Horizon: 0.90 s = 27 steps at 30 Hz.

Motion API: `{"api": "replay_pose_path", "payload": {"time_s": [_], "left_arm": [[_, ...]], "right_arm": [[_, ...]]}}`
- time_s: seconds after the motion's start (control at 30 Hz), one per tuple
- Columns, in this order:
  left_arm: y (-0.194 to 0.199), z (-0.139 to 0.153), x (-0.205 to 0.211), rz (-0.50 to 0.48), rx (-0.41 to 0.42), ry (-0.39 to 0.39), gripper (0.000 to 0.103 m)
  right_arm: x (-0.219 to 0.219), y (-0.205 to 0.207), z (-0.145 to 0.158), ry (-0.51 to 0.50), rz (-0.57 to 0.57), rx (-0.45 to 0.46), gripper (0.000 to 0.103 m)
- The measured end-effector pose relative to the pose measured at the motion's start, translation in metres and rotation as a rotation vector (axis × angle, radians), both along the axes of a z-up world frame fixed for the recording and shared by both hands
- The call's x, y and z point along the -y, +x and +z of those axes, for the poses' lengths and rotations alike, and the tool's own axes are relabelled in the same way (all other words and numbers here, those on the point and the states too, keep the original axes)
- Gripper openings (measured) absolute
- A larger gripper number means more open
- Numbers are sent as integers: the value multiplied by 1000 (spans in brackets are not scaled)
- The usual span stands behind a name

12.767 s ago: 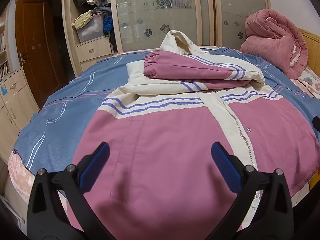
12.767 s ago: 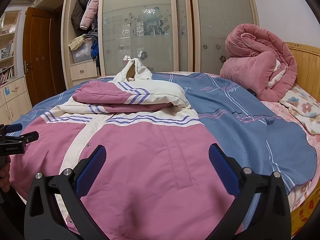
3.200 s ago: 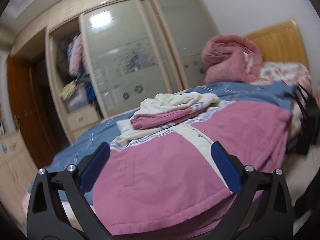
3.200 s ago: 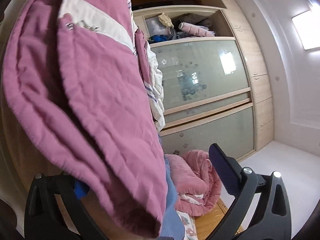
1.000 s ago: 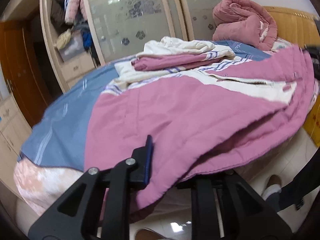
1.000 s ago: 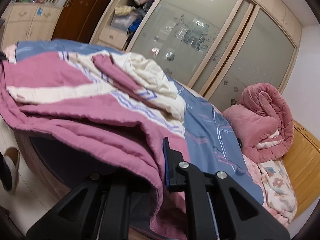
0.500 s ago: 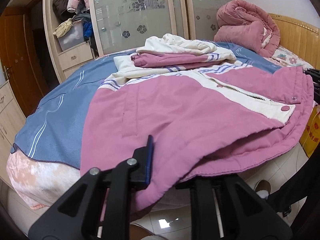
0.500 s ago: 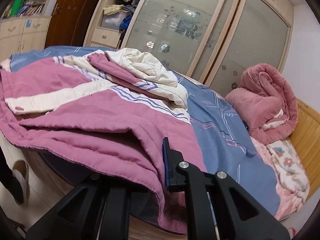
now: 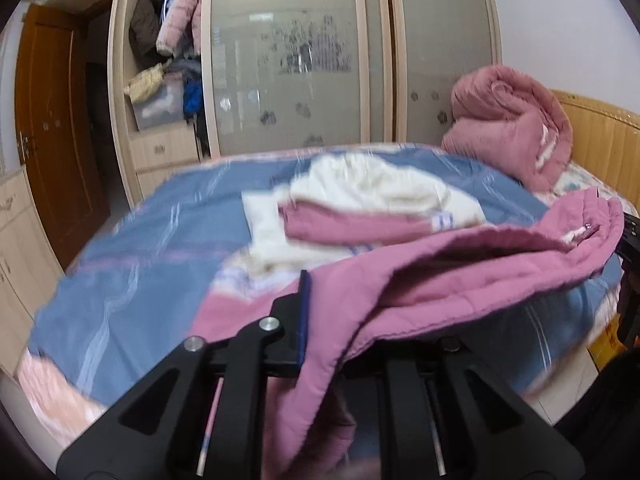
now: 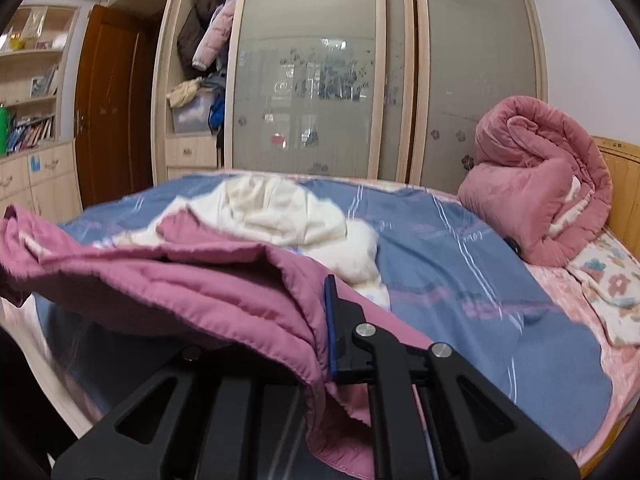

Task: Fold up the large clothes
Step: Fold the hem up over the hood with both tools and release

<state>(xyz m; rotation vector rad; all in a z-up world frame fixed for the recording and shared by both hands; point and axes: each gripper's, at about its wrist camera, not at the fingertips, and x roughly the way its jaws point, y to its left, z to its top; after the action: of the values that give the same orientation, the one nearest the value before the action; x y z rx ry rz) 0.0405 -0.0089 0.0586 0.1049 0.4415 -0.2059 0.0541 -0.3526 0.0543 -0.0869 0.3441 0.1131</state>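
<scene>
Spanning the room, blue bedspread (image 9: 132, 264), frosted wardrobe doors (image 10: 304, 76), both claws clamped on pink jacket (image 9: 460, 272)

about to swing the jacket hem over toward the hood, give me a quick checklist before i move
1. Left claw shut on the jacket hem: ok.
2. Right claw shut on the hem's other corner: ok.
3. Hem lifted off the blue bedsheet between the claws: ok.
4. Folded sleeves and cream hood lying flat at the far end: cannot tell, blurred.
5. Rolled pink quilt apart from the landing area: ok.
6. Hem edges aligned, no twist: cannot tell.
</scene>
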Motion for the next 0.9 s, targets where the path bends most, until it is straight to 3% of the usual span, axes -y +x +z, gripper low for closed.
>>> {"api": "replay_pose_path", "payload": {"time_s": [0.13,0.23,0.37,0.53,0.73,0.8,0.83,0.87,0.9], "left_arm": [[47,40,5,22,61,17,10],[104,64,11,37,78,25,10],[183,75,21,63,73,63,9],[289,65,16,87,16,118,9],[399,2,13,111,-105,196,12],[418,-22,15,121,-121,232,23],[428,-36,16,131,-116,271,36],[433,-44,17,146,-98,305,63],[436,-49,18,165,-66,343,78]], "right_arm": [[-7,43,39,-19,-6,52,8],[-8,93,62,-30,-18,59,8],[-12,175,77,-59,-39,31,7],[-10,287,59,-91,-76,-74,7],[-2,381,1,-51,-85,-230,8],[-5,406,-22,-66,-83,-287,8],[-6,414,-31,-66,-81,-302,13],[-7,418,-35,-68,-90,-310,18],[-6,421,-38,-66,-106,-310,36]]}}
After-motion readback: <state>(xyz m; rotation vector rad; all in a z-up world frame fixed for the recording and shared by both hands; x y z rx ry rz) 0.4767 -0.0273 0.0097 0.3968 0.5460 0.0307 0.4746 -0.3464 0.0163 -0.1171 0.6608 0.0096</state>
